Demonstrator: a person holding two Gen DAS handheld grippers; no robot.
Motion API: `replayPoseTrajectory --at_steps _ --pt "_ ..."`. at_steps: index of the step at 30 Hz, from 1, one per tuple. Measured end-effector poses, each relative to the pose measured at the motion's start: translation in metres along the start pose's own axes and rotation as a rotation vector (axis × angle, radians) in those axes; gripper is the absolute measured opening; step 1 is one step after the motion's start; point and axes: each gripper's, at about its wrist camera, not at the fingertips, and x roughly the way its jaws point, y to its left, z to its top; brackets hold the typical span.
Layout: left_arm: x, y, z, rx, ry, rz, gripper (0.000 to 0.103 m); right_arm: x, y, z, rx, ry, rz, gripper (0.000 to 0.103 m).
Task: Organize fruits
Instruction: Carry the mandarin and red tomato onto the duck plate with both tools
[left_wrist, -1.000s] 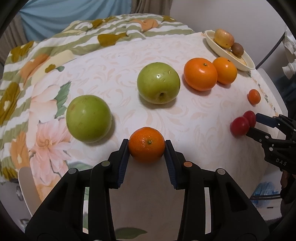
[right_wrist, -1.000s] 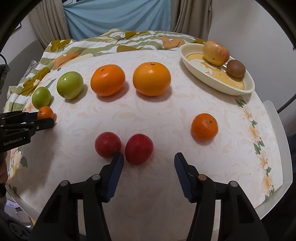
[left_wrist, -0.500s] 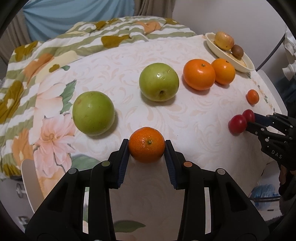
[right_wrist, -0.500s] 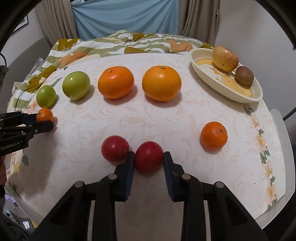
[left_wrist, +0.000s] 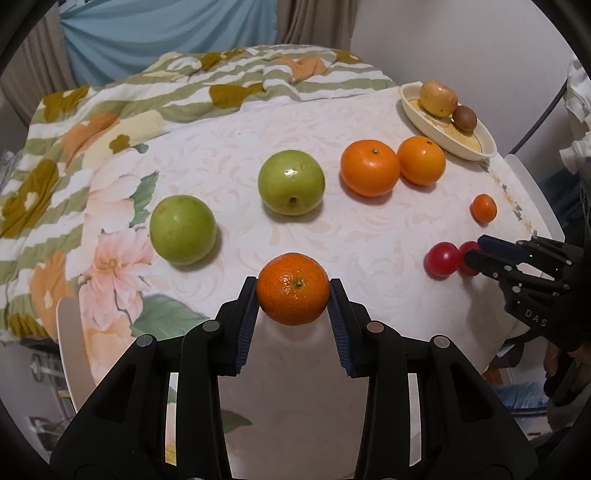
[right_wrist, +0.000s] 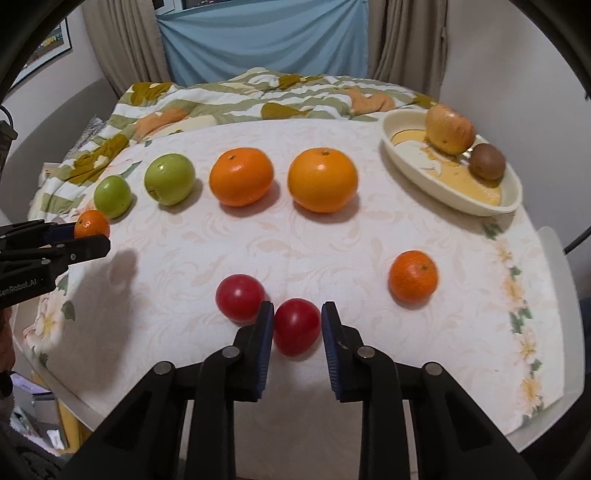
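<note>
Now left claw (left_wrist: 293, 295) grips a mandarin (left_wrist: 293, 293); right claw (right_wrist: 297, 325), just closed, clamps a red fruit (right_wrist: 296, 326). Pickup step. Next likely: lift both clear of the desk (right_wrist: 332, 240).

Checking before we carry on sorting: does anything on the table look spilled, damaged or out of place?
Nothing stands out. The fruits sit whole on the tablecloth, nothing spilled. The dish stands level, holding an apple and a kiwi.
</note>
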Motion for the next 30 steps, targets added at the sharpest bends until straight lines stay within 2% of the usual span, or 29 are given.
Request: replayPoseTrajectory --at_steps 14,20,30 --pt "0.0 -0.005 -0.009 -0.012 0.015 0.012 0.044 0.004 0.001 0.002 -0.024 -0.027 0.007 0.025" --pt "0.0 -0.006 -0.01 -0.009 0.015 0.011 0.044 0.012 -0.001 -0.005 -0.007 0.018 0.026 0.028" --pt "0.0 -0.006 -0.007 -0.01 0.013 0.013 0.044 0.006 0.002 -0.006 -0.037 -0.028 0.033 0.027"
